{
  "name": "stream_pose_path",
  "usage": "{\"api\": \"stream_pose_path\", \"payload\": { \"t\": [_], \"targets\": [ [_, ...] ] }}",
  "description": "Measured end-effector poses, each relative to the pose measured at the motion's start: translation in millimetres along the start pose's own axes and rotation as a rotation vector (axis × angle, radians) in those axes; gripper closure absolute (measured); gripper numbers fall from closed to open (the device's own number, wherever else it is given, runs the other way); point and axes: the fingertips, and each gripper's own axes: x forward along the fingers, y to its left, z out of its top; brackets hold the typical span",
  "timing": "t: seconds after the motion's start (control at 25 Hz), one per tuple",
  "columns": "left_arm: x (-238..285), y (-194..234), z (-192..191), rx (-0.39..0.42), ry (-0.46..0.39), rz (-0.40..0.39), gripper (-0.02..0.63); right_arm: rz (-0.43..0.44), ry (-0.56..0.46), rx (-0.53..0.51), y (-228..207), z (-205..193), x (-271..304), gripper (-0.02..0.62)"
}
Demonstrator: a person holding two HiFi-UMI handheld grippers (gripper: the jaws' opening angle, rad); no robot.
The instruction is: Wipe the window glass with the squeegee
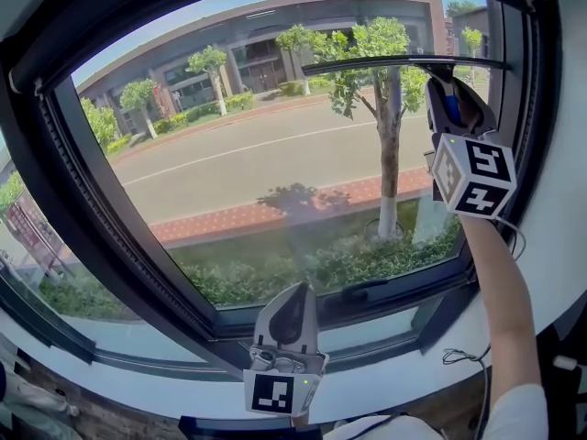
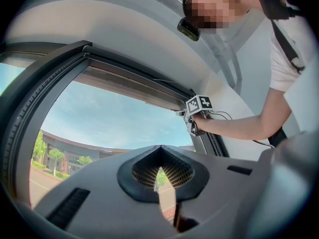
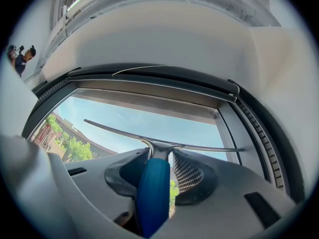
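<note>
Right gripper [image 1: 451, 97] was clamped on the squeegee [image 1: 385, 62] by its blue handle, with the blade lying across the top right corner of the window glass [image 1: 275, 154] and its right end just beside the dark frame [image 1: 515, 108]. Left gripper [image 1: 293, 293] sat low at the bottom edge, jaws pinched together, empty. White sill [image 1: 404, 383] below had a thin cable [image 1: 459, 356] on it at the right. Road, trees and a building showed outside.

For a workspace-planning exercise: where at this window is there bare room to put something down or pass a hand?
The sill is bare left of the left tongs. The glass is free left of the squeegee. Crowded: the top right corner, with squeegee and right tongs, and the sill's right end, with a cable and the arm.
</note>
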Motion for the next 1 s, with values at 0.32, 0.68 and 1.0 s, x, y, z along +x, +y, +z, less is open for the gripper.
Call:
{"api": "stream_pose_path", "payload": {
  "t": [0.32, 0.68, 1.0],
  "targets": [
    [-1.3, -4.5, -1.7, -0.002, 0.008, -0.002, 0.604, 0.001, 0.011, -0.003, 0.7, -10.2, -7.5, 0.446],
    [-3.0, -8.1, 0.1, 0.012, 0.019, -0.010, 0.604, 0.004, 0.033, -0.007, 3.7, -23.4, -18.2, 0.446],
    [-4.3, -10.3, -0.8, 0.016, 0.028, -0.010, 0.604, 0.002, 0.047, -0.003, 6.2, -33.8, -25.8, 0.446]
  ]
}}
